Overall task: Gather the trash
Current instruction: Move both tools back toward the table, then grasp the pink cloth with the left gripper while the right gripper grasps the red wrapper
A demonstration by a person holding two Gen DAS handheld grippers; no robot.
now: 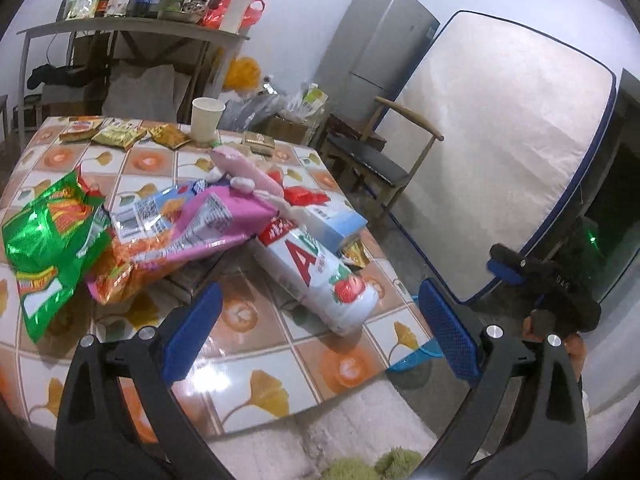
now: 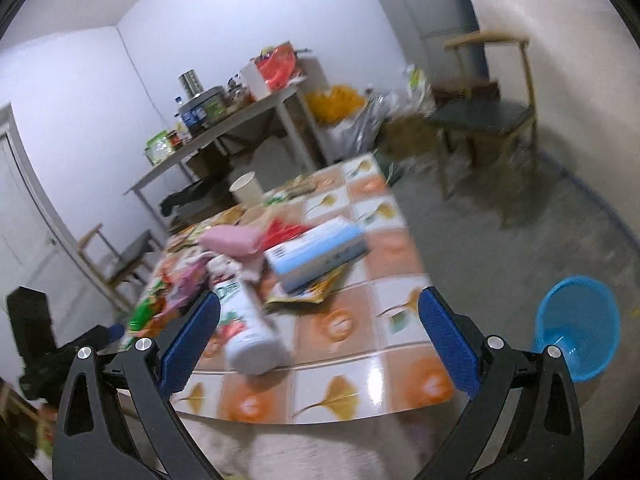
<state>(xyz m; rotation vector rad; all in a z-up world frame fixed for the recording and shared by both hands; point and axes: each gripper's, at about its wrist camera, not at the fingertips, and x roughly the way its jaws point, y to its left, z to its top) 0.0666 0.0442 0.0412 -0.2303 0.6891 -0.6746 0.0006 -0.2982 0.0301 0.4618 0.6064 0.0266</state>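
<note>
Left gripper [image 1: 320, 332] and right gripper [image 2: 320, 332], fingers spread and empty, above the wrapper-strewn worktop [image 1: 256, 364]; blue basket [image 2: 576, 328] on the floor.

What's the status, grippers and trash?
Left hand-held gripper open, empty. Right hand-held gripper open, empty. Wrappers, bottle, box piled on table; blue bin on floor. Nothing blocking.

White walls [image 2: 80, 80], mattress [image 1: 500, 152], wooden chair [image 2: 488, 116]

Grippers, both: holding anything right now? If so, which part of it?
Nothing is held. The left gripper and right gripper both stand wide open above the table, pads bare; the white bottle lies untouched.
</note>
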